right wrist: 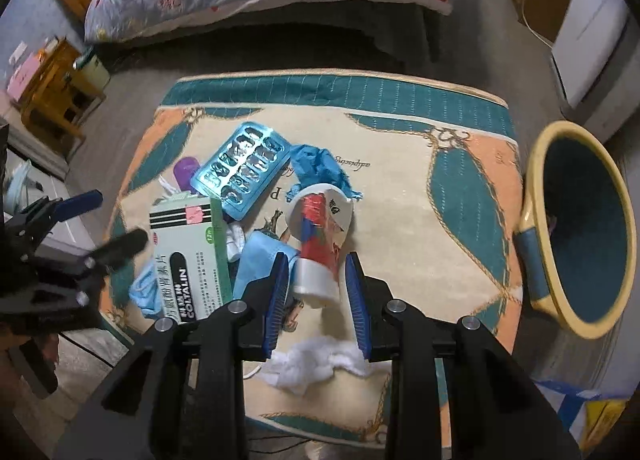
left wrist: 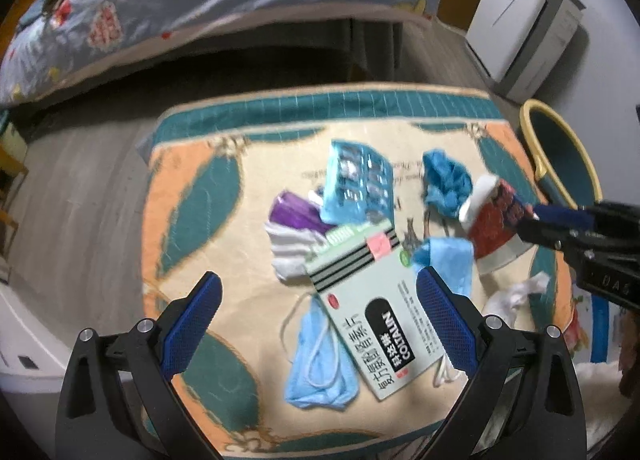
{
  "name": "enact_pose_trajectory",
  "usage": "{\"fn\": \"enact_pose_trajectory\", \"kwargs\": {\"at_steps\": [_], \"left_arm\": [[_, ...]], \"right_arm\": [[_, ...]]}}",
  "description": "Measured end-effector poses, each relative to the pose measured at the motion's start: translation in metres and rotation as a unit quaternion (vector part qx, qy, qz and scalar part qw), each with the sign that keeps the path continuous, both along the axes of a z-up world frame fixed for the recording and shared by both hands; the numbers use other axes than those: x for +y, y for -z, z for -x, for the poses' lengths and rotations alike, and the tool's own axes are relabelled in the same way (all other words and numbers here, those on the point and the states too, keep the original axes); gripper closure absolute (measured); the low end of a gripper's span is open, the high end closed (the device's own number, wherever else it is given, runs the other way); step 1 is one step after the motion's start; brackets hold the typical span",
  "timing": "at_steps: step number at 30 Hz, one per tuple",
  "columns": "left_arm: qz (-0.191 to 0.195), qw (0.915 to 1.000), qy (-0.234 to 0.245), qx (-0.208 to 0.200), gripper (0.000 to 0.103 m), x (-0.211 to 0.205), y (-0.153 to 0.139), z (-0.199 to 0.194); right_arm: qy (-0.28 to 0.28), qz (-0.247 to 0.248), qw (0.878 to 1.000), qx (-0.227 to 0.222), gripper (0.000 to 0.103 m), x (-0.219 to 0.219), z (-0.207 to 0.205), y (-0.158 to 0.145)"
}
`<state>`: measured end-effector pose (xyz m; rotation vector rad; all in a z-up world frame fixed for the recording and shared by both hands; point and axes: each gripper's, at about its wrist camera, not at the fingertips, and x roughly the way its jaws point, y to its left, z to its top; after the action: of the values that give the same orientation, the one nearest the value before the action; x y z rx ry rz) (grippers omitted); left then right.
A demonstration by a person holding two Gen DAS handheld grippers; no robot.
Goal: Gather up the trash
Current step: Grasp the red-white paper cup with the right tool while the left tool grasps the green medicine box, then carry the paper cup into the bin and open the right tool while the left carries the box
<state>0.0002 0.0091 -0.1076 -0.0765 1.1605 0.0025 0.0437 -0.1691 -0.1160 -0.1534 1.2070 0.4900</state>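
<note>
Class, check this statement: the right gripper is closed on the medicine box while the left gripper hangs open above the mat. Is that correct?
Not quite. The right gripper is closed on the paper cup, not the medicine box, which lies untouched on the mat; the right wrist view shows this. The left gripper does hang open above the mat.

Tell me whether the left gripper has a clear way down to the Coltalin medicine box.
Probably yes. The left gripper is open right above the medicine box, which lies on top of the pile, nothing over it. The right gripper is off to the side, holding the paper cup.
</note>
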Motion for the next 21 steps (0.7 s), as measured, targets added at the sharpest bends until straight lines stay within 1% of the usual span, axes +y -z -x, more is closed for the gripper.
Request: {"fn": "enact_pose_trajectory", "kwargs": {"at_steps": [1,2,3,5,8,9,10,11,12,13,15,17,19,21], "left_arm": [[0.004,1.0,-0.001,0.006,0.006,-0.002,0.005,0.0],[0.008,0.9999,-0.002,0.009,0.006,-0.003,0.009,-0.001],[0.014,0.9998,-0.002,0.013,0.006,-0.004,0.014,-0.002],[0.03,0.9993,-0.003,0.023,0.007,-0.006,0.024,-0.005],[0.051,0.9979,-0.013,0.036,0.009,-0.006,0.039,-0.01],[0.061,0.9971,-0.019,0.043,0.016,-0.006,0.045,-0.011],[0.068,0.9964,-0.02,0.048,0.028,-0.007,0.05,-0.013],[0.075,0.9959,-0.019,0.046,0.031,-0.008,0.052,-0.013],[0.08,0.9959,-0.018,0.037,0.039,-0.01,0.05,-0.013],[0.068,0.9972,-0.015,0.027,0.048,-0.013,0.046,-0.013],[0.044,0.999,0.001,0.009,0.06,-0.021,0.036,-0.013],[0.03,0.9995,0.011,-0.003,0.064,-0.025,0.028,-0.011],[0.038,0.999,0.022,-0.009,0.07,-0.03,0.021,-0.009],[0.06,0.9975,0.034,-0.015,0.07,-0.036,0.016,-0.006]], "right_arm": [[-0.001,-0.002,1.0,0.007,0.074,0.001,-0.001,0.003],[0.001,-0.006,1.0,0.012,0.076,0.002,-0.002,0.007],[0.003,-0.007,1.0,0.016,0.086,0.002,-0.003,0.009],[0.004,-0.001,1.0,0.015,0.089,0.003,-0.003,0.012],[0.002,-0.008,1.0,0.016,0.09,0.001,-0.003,0.01],[0.004,-0.011,1.0,0.015,0.091,0.0,-0.004,0.009],[0.008,-0.018,1.0,0.015,0.091,-0.003,-0.005,0.007],[0.012,-0.024,1.0,0.015,0.091,-0.005,-0.005,0.005],[0.016,-0.028,0.999,0.015,0.091,-0.007,-0.006,0.003],[0.021,-0.035,0.999,0.013,0.091,-0.011,-0.007,-0.001],[0.023,-0.048,0.999,0.01,0.091,-0.014,-0.008,-0.008],[0.024,-0.058,0.998,0.008,0.091,-0.017,-0.01,-0.013],[0.028,-0.07,0.997,0.008,0.091,-0.019,-0.012,-0.018],[0.032,-0.079,0.996,0.007,0.091,-0.021,-0.013,-0.022]]}}
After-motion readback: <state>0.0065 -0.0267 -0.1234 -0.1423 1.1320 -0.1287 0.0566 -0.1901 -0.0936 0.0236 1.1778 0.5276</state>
